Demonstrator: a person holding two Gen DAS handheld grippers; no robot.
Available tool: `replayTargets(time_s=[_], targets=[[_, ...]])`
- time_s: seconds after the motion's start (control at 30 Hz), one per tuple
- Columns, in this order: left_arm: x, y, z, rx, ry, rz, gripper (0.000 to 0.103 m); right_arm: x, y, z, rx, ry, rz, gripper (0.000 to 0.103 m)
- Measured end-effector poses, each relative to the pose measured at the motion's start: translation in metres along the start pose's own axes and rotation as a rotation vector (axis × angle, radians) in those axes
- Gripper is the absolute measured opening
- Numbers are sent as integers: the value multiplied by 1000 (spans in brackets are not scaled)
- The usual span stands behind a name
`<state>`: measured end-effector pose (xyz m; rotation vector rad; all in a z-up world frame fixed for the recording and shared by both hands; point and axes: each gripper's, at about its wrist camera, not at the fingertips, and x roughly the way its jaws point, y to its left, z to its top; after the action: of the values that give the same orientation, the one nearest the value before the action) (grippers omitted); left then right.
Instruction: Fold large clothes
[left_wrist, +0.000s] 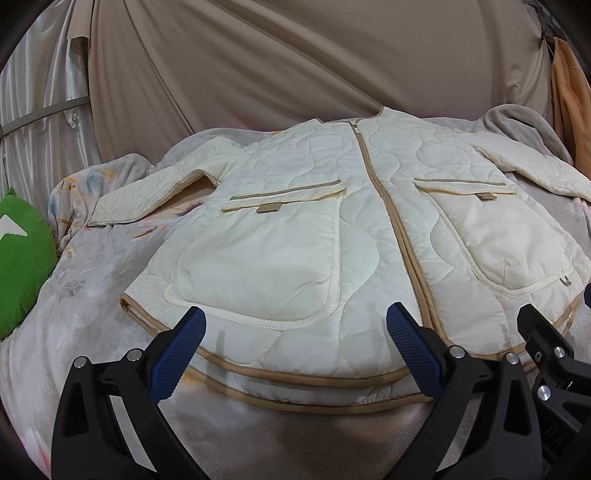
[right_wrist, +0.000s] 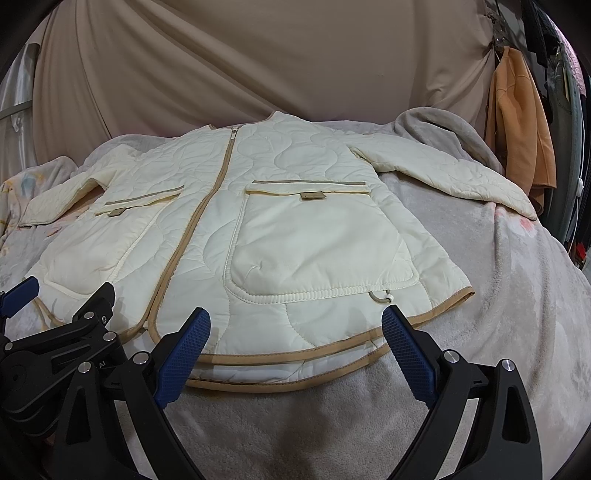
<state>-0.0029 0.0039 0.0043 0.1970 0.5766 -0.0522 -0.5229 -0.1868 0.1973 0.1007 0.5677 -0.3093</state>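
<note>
While both tools hover low over the near edge of the bed, the left gripper (left_wrist: 295, 347) has its blue pads spread wide with nothing between them, and the right gripper (right_wrist: 295, 347) stands equally wide and unloaded, the two close side by side. Just beyond the fingertips lies the tan-bound hem (left_wrist: 295, 384) of the cream quilted jacket (left_wrist: 332, 221), front up and zipped on the grey blanket (right_wrist: 517, 295). Its long axis runs straight away from the grippers, hem nearest, collar farthest, with the zipper (right_wrist: 199, 229) roughly dividing left gripper's half from right's. Each sleeve spreads outward: the left sleeve (left_wrist: 147, 192) toward a green cushion (left_wrist: 22, 258), the right sleeve (right_wrist: 461, 177) toward the hanging orange cloth (right_wrist: 521, 122). Likely each gripper takes its own side first.
</note>
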Motion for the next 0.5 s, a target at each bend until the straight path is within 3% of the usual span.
replayTargets(time_s=[0.5], targets=[[-2,2,2,1,-1,1,96,0,0,0,0,0,1,92]])
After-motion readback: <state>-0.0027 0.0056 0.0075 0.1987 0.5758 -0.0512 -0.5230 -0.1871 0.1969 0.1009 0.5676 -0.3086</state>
